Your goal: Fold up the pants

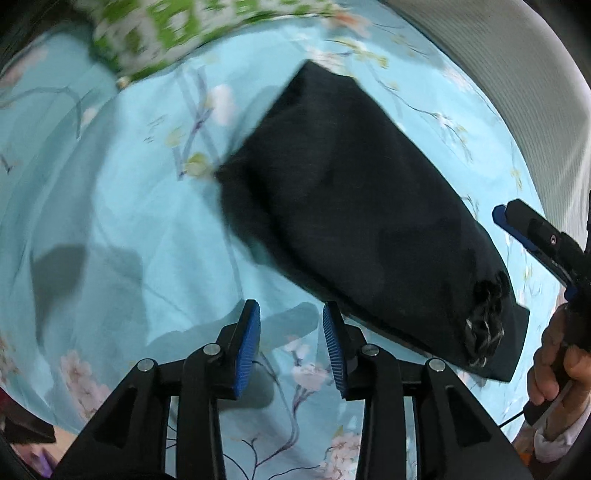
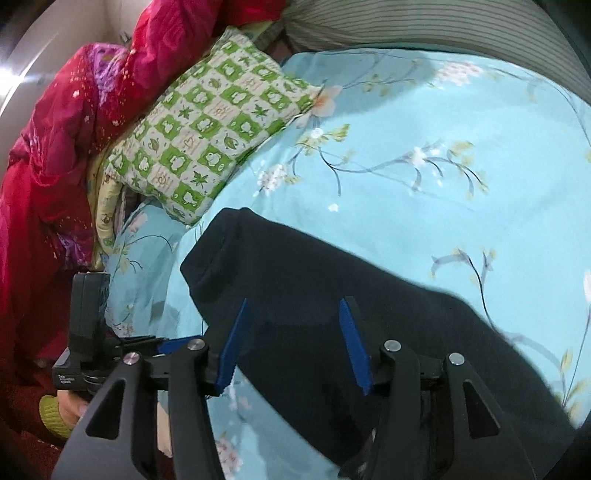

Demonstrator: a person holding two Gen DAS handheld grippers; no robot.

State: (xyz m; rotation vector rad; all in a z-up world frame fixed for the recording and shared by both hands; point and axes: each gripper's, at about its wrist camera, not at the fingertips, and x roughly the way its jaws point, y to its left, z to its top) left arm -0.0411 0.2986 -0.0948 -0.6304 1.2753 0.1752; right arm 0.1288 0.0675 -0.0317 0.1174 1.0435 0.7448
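The black pants [image 1: 354, 206] lie folded in a long band on the light blue flowered bedsheet [image 1: 122, 206]. In the right wrist view the pants [image 2: 332, 295] run from the middle to the lower right. My left gripper [image 1: 291, 314] is open and empty, just above the sheet beside the pants' near edge. My right gripper [image 2: 291, 306] is open and empty, hovering over the pants. The right gripper also shows at the right edge of the left wrist view [image 1: 535, 240], and the left gripper at the lower left of the right wrist view [image 2: 88, 332].
A green and white checked pillow [image 2: 207, 136] lies at the head of the bed, next to a red and pink quilt [image 2: 55, 155]. A grey striped cushion [image 2: 443, 26] lies along the far side. The sheet [image 2: 424, 122] stretches beyond the pants.
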